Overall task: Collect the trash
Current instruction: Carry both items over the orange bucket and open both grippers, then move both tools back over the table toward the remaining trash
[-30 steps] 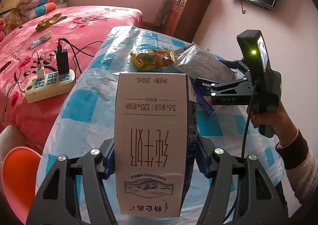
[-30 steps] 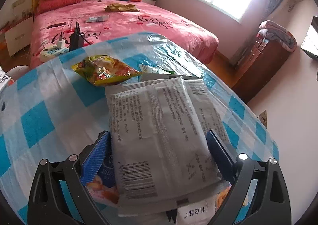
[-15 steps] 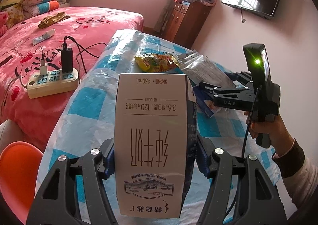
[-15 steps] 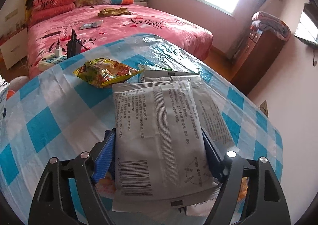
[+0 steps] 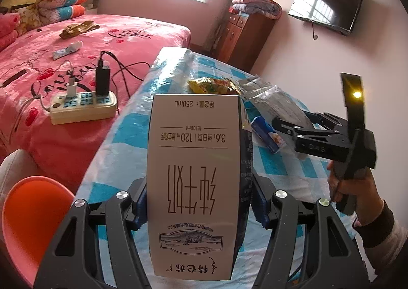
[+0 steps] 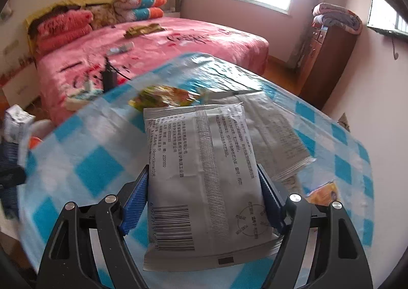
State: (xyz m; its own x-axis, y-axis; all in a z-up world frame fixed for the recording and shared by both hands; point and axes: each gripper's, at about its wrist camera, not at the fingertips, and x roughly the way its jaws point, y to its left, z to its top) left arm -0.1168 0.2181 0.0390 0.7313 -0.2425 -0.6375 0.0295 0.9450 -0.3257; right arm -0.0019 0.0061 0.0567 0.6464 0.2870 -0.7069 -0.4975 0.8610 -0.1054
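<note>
Left gripper (image 5: 196,202): clamped on an upside-down milk carton (image 5: 193,181) — held above the checked table (image 5: 122,141).
Right gripper (image 6: 204,199): clenched on a grey packet (image 6: 201,174), lifted over the table (image 6: 86,161).
On table: a second grey packet (image 6: 278,136); a yellow snack bag (image 6: 163,96) beyond it.

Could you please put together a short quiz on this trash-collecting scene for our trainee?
1. True or false: the left claw grips a milk carton.
2. What does the right claw hold? A) grey wipes packet B) yellow snack bag C) nothing
3. Fill in: the power strip lies on the ___.

Key: 1 true. 2 A, the grey wipes packet; the yellow snack bag lies on the table. 3 bed.
</note>
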